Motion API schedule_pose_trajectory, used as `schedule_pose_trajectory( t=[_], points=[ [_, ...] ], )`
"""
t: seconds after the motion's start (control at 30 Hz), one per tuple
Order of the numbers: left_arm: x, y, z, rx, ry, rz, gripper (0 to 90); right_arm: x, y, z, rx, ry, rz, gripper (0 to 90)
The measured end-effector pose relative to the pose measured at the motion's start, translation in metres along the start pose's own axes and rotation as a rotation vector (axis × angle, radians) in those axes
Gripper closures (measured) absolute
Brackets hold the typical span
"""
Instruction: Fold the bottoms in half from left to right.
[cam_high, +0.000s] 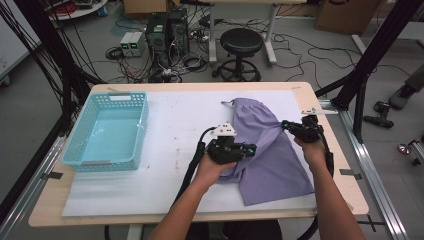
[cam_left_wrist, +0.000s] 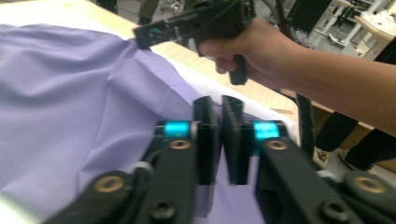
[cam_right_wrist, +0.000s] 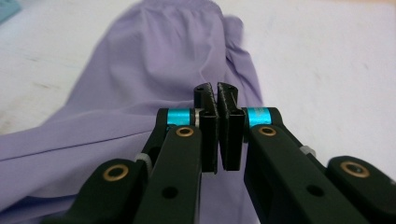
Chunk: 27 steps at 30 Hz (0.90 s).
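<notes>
Left gripper (cam_high: 250, 148) level over purple cloth (cam_high: 270, 165), jaws slightly parted, right gripper (cam_high: 286, 125) pinching cloth.

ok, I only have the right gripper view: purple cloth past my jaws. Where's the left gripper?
Observer: In the high view the left gripper is at the cloth's left edge, pointing toward the right gripper.
Operator: Is the right one really pinching cloth?
Observer: Yes. The left gripper view shows the cloth peaked up into its tip.
Operator: Teal sliver in my corner?
Observer: A blue basket, empty, at the table's left side, apart from the cloth.
</notes>
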<state>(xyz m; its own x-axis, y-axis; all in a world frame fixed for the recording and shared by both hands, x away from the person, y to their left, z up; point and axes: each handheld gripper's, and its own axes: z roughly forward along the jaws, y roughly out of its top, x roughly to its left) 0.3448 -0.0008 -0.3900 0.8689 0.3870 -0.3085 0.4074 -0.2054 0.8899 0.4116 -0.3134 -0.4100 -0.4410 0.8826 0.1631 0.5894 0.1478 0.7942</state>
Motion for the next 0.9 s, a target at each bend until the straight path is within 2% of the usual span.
schedule_pose_trajectory(
  t=[0.03, 0.13, 0.27, 0.33, 0.43, 0.57, 0.67, 0.77, 0.83, 0.9],
  points=[
    [0.002, -0.001, 0.001, 0.001, 0.004, -0.011, 76.9, -0.003, -0.004, 0.000, 0.006, -0.009, 0.008, 88.2],
    [0.007, -0.006, -0.001, 0.007, 0.039, -0.008, 69.1, -0.008, -0.012, 0.001, 0.014, -0.024, 0.024, 88.2],
    [0.021, -0.016, -0.015, -0.010, 0.107, -0.025, 64.9, -0.010, -0.017, 0.002, 0.024, -0.036, 0.023, 86.9],
    [0.027, -0.020, -0.025, -0.003, 0.138, -0.019, 62.9, -0.009, -0.017, 0.002, 0.020, -0.043, 0.027, 81.2],
    [0.035, -0.024, -0.042, -0.030, 0.190, -0.013, 60.0, -0.009, -0.017, -0.004, -0.002, -0.048, 0.036, 67.8],
    [0.046, -0.028, -0.063, -0.058, 0.240, -0.027, 52.8, -0.003, -0.020, -0.014, -0.034, -0.043, 0.018, 66.2],
    [0.053, -0.030, -0.077, -0.074, 0.270, -0.020, 48.7, 0.004, -0.026, -0.023, -0.045, -0.054, -0.003, 62.1],
    [0.059, -0.032, -0.089, -0.081, 0.300, -0.038, 41.6, 0.007, -0.035, -0.032, -0.061, -0.061, 0.001, 57.1],
    [0.062, -0.033, -0.095, -0.081, 0.333, -0.046, 32.2, 0.009, -0.043, -0.037, -0.075, -0.060, 0.009, 53.4],
    [0.064, -0.034, -0.101, -0.088, 0.331, -0.050, 29.6, 0.010, -0.050, -0.042, -0.080, -0.062, 0.017, 50.5]
  ],
)
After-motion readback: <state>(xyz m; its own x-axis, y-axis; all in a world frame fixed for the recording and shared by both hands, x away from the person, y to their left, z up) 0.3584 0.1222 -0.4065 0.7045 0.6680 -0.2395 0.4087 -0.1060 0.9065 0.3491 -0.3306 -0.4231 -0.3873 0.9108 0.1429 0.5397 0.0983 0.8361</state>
